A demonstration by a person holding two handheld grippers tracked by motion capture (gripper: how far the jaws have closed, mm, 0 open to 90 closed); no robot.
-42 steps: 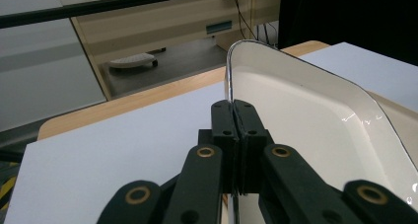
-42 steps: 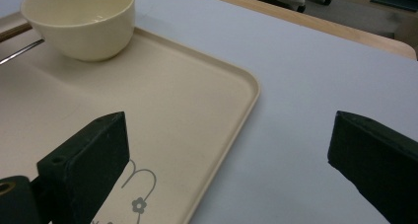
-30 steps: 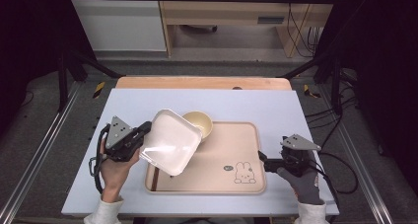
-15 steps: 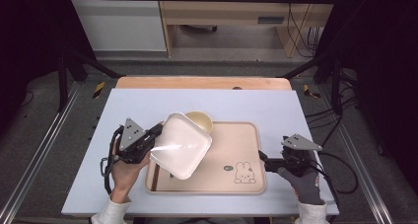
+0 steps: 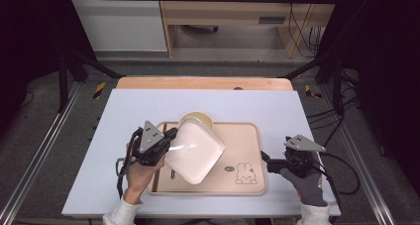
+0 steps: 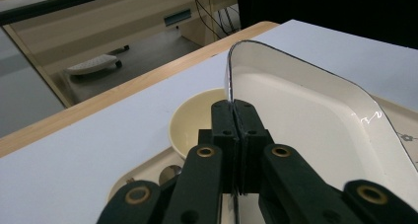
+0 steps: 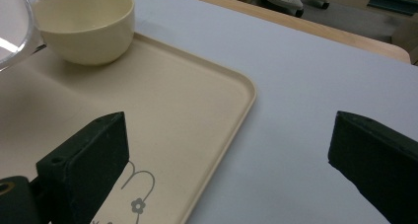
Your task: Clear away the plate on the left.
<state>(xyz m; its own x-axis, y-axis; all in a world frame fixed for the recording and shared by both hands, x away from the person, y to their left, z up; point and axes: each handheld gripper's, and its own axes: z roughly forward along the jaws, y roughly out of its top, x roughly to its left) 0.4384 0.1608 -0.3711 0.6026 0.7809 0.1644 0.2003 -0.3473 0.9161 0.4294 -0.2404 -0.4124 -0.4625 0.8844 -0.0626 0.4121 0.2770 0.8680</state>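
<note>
A white square plate [image 5: 195, 150] hangs tilted over the left half of the beige tray [image 5: 245, 143]. My left gripper [image 5: 171, 144] is shut on the plate's left rim. In the left gripper view the jaws [image 6: 235, 110] pinch the thin plate [image 6: 305, 115] edge, with a cream bowl [image 6: 190, 125] just behind. That bowl [image 5: 196, 119] stands in the tray's far left corner, partly hidden by the plate. My right gripper [image 5: 265, 160] sits open at the tray's right edge with nothing between its fingers; one jaw is over the tray [image 7: 197, 100], the other over the table.
A rabbit drawing [image 5: 242, 173] marks the tray's near right corner. A metal utensil [image 5: 172, 174] lies under the plate's near side. The pale table [image 5: 148, 106] ends at a wooden strip [image 5: 203, 83] at the back. The bowl [image 7: 84, 24] and plate edge [image 7: 15, 31] lie beyond the right gripper.
My left gripper has carried the plate to the right, further over the tray and in front of the bowl. The right gripper has stayed put.
</note>
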